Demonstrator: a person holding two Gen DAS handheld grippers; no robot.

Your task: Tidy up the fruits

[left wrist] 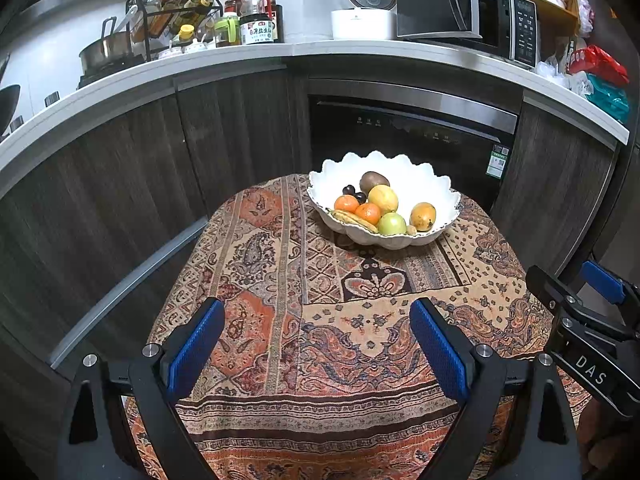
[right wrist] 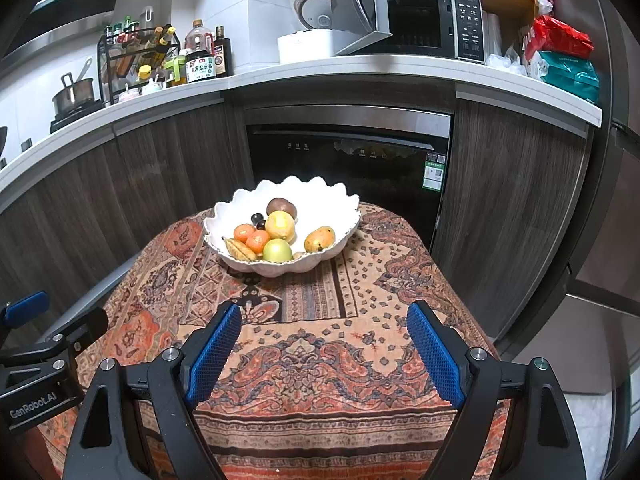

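A white scalloped bowl (left wrist: 420, 184) stands at the far side of the patterned tablecloth (left wrist: 320, 320); it also shows in the right wrist view (right wrist: 340, 216). It holds two oranges (left wrist: 346, 203), a yellow fruit (left wrist: 383, 199), a green apple (left wrist: 391, 224), a mango (left wrist: 423, 216), a brown kiwi (left wrist: 374, 181), dark grapes (left wrist: 349, 190) and a banana (left wrist: 354, 220). My left gripper (left wrist: 318, 316) is open and empty over the near table. My right gripper (right wrist: 324, 320) is open and empty, also well short of the bowl.
Dark wood cabinets and a dishwasher (left wrist: 408, 132) stand behind the table. The counter above carries bottles (left wrist: 256, 16), a pot (left wrist: 106, 50), a rice cooker (left wrist: 366, 4) and a microwave (left wrist: 472, 8) with its door open. A fridge (right wrist: 616, 200) stands at the right.
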